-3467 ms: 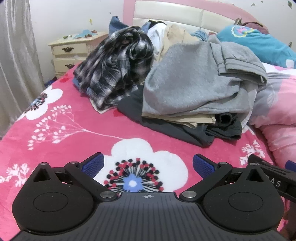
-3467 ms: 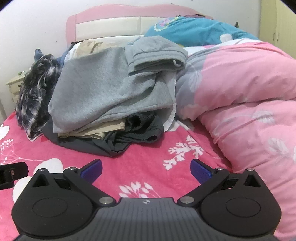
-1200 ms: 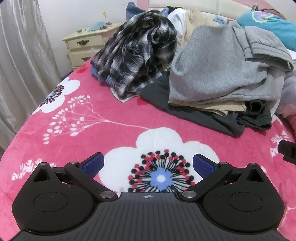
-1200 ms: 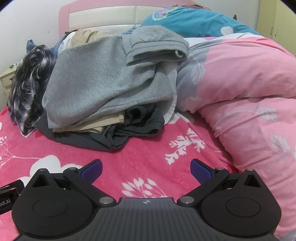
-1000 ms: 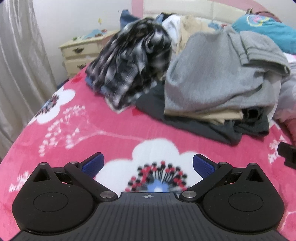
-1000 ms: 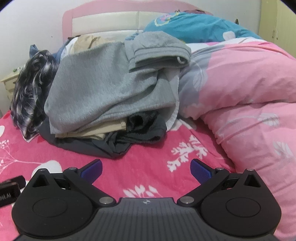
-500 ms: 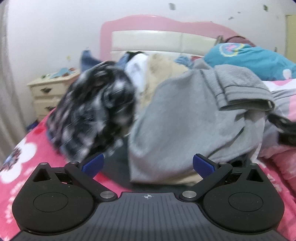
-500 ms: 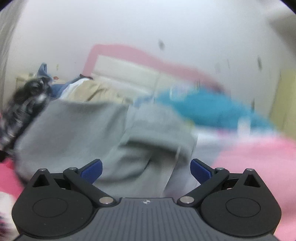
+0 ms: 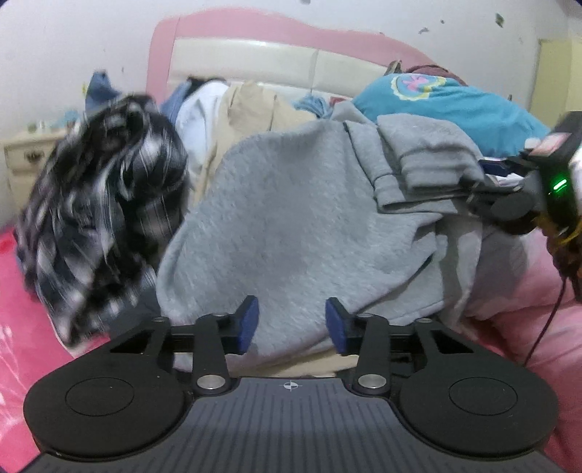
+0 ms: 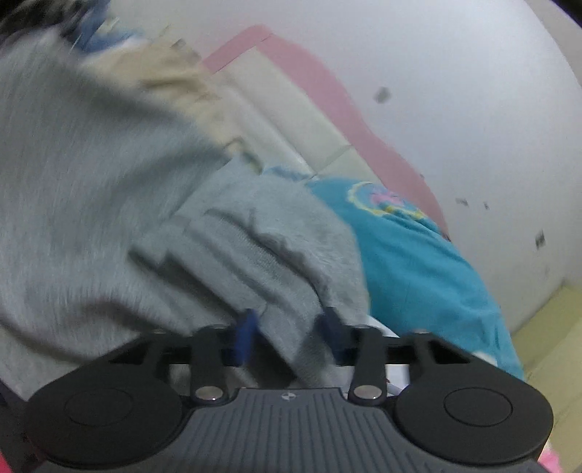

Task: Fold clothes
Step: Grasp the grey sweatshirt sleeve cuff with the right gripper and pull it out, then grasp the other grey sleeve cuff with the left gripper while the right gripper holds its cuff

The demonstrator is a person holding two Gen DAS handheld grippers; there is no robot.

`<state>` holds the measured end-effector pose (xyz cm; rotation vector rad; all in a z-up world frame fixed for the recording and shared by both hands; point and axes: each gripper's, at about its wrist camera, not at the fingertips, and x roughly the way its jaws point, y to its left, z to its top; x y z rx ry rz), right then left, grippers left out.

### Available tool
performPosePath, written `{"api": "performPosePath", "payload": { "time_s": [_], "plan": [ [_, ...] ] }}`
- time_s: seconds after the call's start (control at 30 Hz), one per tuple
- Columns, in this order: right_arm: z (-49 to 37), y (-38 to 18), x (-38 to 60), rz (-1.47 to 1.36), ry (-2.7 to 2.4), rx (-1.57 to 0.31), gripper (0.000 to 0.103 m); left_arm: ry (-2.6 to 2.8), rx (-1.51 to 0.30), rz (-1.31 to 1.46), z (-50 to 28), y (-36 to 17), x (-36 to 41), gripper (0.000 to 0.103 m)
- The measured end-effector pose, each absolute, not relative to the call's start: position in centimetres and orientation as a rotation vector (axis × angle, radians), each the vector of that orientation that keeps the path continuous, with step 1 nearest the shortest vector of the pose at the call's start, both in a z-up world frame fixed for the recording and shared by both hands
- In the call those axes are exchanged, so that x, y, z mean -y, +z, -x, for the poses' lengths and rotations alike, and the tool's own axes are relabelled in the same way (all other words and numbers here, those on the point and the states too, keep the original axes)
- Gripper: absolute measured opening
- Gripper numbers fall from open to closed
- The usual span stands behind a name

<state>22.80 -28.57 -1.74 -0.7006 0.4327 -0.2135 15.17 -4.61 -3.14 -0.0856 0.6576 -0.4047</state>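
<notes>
A grey sweatshirt [image 9: 309, 218] lies on top of a heap of clothes on the bed. My left gripper [image 9: 291, 324] is at its lower hem, with the jaws half closed and grey cloth between the blue pads. My right gripper [image 10: 287, 334] has its jaws closed on the folded grey upper edge [image 10: 276, 254] of the sweatshirt. The right gripper also shows in the left wrist view [image 9: 509, 182], at the garment's top right. The right wrist view is blurred.
A black-and-white plaid shirt [image 9: 98, 203] lies left of the sweatshirt, with beige [image 9: 251, 105] and white clothes behind. A teal pillow [image 9: 454, 105] and pink headboard [image 9: 232, 29] are at the back. A pink duvet [image 9: 527, 327] is at the right, a nightstand [image 9: 22, 152] far left.
Both grippers have moved forward from over the pink bedspread to the heap. Both sets of jaws have closed in from wide open onto the grey sweatshirt.
</notes>
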Motion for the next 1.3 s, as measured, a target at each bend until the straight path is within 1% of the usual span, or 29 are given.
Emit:
{"api": "performPosePath", "payload": {
  "time_s": [0.03, 0.13, 0.27, 0.37, 0.43, 0.6, 0.73, 0.83, 0.93, 1.0, 1.07, 1.1, 1.17, 1.23, 1.3],
  "plan": [
    [-22.1, -0.6, 29.0, 0.613, -0.207, -0.416, 0.026, -0.412, -0.668, 0.112, -15.2, -3.1, 4.3, 0.039],
    [-19.0, 2.8, 30.8, 0.339, -0.164, -0.371, 0.02, -0.448, -0.679, 0.205, -14.9, -2.5, 3.3, 0.039],
    [-13.8, 6.0, 34.2, -0.065, -0.035, -0.326, 0.017, -0.555, -0.69, 0.294, -14.0, -1.4, 3.1, 0.04],
    [-9.8, 6.4, 36.5, -0.366, 0.108, -0.303, 0.016, -0.619, -0.693, 0.348, -12.4, -0.9, 2.9, 0.044],
    [-7.1, 6.1, 36.9, -0.485, 0.19, -0.308, 0.015, -0.65, -0.696, 0.375, -11.2, -0.7, 2.6, 0.044],
    [0.4, 3.9, 37.6, -0.776, 0.356, -0.322, 0.015, -0.744, -0.759, 0.467, -7.3, -1.5, 0.4, 0.045],
    [6.9, 0.8, 37.0, -0.948, 0.399, -0.374, 0.015, -0.7, -0.875, 0.431, -3.2, -4.2, -2.3, 0.045],
    [12.5, -2.6, 36.5, -1.03, 0.356, -0.494, 0.015, -0.658, -0.976, 0.366, -0.6, -6.6, -3.7, 0.045],
    [16.2, -7.4, 36.9, -1.049, 0.217, -0.685, 0.015, -0.635, -1.068, 0.246, 1.1, -8.8, -3.3, 0.045],
    [18.0, -9.8, 38.3, -1.063, 0.086, -0.778, 0.015, -0.619, -1.127, 0.164, 2.2, -10.3, -3.1, 0.045],
    [19.4, -11.3, 39.9, -1.072, -0.037, -0.843, 0.017, -0.623, -1.161, 0.102, 2.8, -11.2, -2.5, 0.047],
    [19.5, -11.0, 40.4, -1.05, -0.073, -0.849, 0.018, -0.632, -1.169, 0.083, 2.9, -11.4, -2.0, 0.047],
    [19.2, -9.0, 40.4, -0.921, -0.099, -0.843, 0.026, -0.648, -1.17, 0.083, 2.9, -11.6, -1.3, 0.052],
    [18.0, -6.9, 39.5, -0.779, -0.093, -0.821, 0.05, -0.66, -1.162, 0.101, 2.7, -11.4, -0.8, 0.053],
    [16.5, -5.5, 38.1, -0.699, -0.073, -0.801, 0.057, -0.656, -1.159, 0.107, 2.5, -11.6, -0.2, 0.055]
  ]
}}
